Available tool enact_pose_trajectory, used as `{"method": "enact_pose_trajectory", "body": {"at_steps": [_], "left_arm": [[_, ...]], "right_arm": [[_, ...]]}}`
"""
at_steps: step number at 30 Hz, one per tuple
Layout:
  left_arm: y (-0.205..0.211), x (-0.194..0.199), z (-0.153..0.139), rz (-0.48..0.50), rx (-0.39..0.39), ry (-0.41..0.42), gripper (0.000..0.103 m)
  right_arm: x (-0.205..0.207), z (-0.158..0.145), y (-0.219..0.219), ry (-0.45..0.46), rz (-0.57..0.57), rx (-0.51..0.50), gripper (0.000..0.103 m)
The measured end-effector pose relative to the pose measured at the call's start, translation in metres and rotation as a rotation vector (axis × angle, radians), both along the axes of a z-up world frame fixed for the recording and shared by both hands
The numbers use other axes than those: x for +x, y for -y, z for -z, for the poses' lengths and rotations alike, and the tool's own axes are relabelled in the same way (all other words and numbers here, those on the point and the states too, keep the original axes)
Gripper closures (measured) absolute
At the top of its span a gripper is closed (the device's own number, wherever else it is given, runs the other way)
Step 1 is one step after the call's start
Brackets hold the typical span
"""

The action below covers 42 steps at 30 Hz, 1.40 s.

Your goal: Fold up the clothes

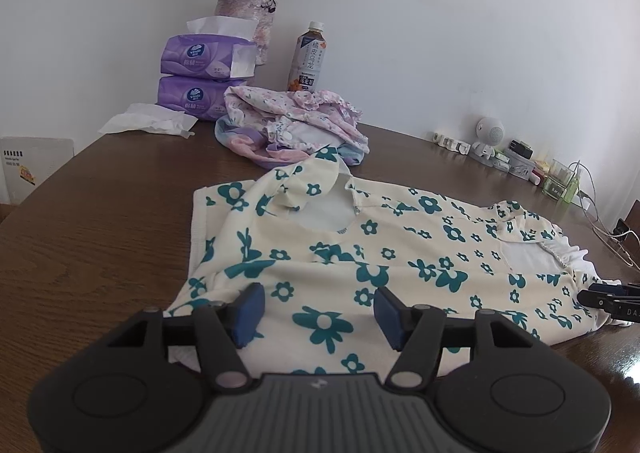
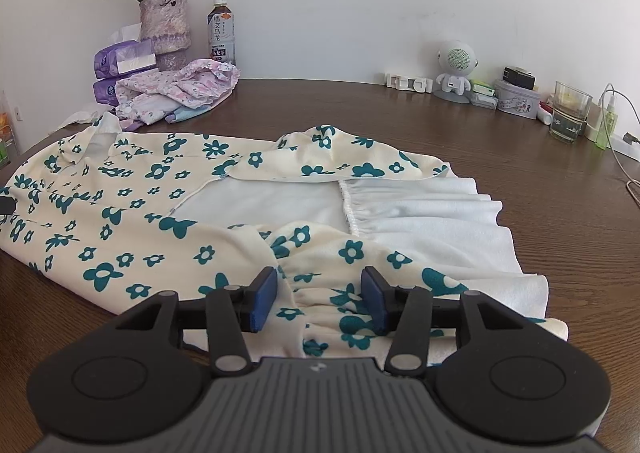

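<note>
A cream garment with teal flowers [image 1: 360, 253] lies spread on the brown table [image 1: 100, 221], its white lining showing at the neck and hem. My left gripper [image 1: 318, 313] is open just above the garment's near edge, blue pads apart. My right gripper [image 2: 319, 303] is open over the gathered near edge of the same garment [image 2: 160, 189], beside the white ruffled hem [image 2: 432, 221]. In the left wrist view the right gripper [image 1: 612, 301] shows at the garment's right end. Neither gripper holds cloth.
A pile of pink floral clothes [image 1: 292, 125] lies behind the garment. Tissue packs [image 1: 200, 77], a vase of roses [image 1: 248, 21] and a tea bottle [image 1: 306, 59] stand by the wall. A small robot speaker [image 2: 454, 71], a glass [image 2: 568, 113] and cables [image 2: 624, 157] sit at the right.
</note>
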<state>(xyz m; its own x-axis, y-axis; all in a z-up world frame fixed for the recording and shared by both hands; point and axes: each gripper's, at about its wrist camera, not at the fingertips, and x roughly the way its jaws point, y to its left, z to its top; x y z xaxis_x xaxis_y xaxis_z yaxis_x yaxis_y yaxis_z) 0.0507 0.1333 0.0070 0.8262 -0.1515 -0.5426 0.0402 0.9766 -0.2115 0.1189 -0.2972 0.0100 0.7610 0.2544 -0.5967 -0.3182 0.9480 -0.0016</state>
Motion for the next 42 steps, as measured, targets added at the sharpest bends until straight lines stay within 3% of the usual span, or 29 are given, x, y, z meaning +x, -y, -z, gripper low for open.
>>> {"method": "enact_pose_trajectory", "body": {"at_steps": [8, 10, 12, 16, 23, 27, 30, 33, 35, 38, 42], "left_arm": [[-0.011, 0.001, -0.025, 0.077, -0.070, 0.034, 0.037], [-0.015, 0.002, -0.035, 0.102, -0.087, 0.049, 0.027], [-0.014, 0.002, -0.054, 0.128, -0.032, 0.088, 0.020], [-0.008, 0.010, -0.087, 0.203, 0.071, 0.146, 0.012], [0.014, 0.070, -0.122, 0.282, 0.170, 0.114, 0.012], [0.028, 0.118, -0.115, 0.297, 0.213, 0.043, 0.012], [0.033, 0.153, -0.103, 0.282, 0.232, -0.022, 0.015], [0.032, 0.184, -0.090, 0.289, 0.219, -0.086, 0.025], [0.034, 0.203, -0.080, 0.330, 0.222, -0.133, 0.026], [0.043, 0.224, -0.060, 0.381, 0.296, -0.199, 0.029], [0.051, 0.246, -0.046, 0.460, 0.330, -0.237, 0.035]], "right_arm": [[0.002, -0.007, 0.004, -0.023, -0.023, 0.045, 0.047], [0.000, -0.024, 0.009, -0.008, -0.032, 0.089, 0.046], [-0.002, -0.045, 0.013, 0.030, -0.044, 0.122, 0.041], [0.015, -0.075, 0.005, 0.073, -0.078, 0.047, 0.027], [0.077, -0.101, -0.020, 0.052, -0.159, -0.146, 0.027], [0.122, -0.104, -0.030, 0.018, -0.206, -0.225, 0.027], [0.159, -0.093, -0.033, -0.042, -0.236, -0.238, 0.034], [0.187, -0.082, -0.033, -0.091, -0.283, -0.209, 0.040], [0.198, -0.079, -0.034, -0.107, -0.334, -0.184, 0.041], [0.214, -0.072, -0.035, -0.133, -0.394, -0.163, 0.040], [0.227, -0.061, -0.038, -0.122, -0.473, -0.169, 0.040]]}}
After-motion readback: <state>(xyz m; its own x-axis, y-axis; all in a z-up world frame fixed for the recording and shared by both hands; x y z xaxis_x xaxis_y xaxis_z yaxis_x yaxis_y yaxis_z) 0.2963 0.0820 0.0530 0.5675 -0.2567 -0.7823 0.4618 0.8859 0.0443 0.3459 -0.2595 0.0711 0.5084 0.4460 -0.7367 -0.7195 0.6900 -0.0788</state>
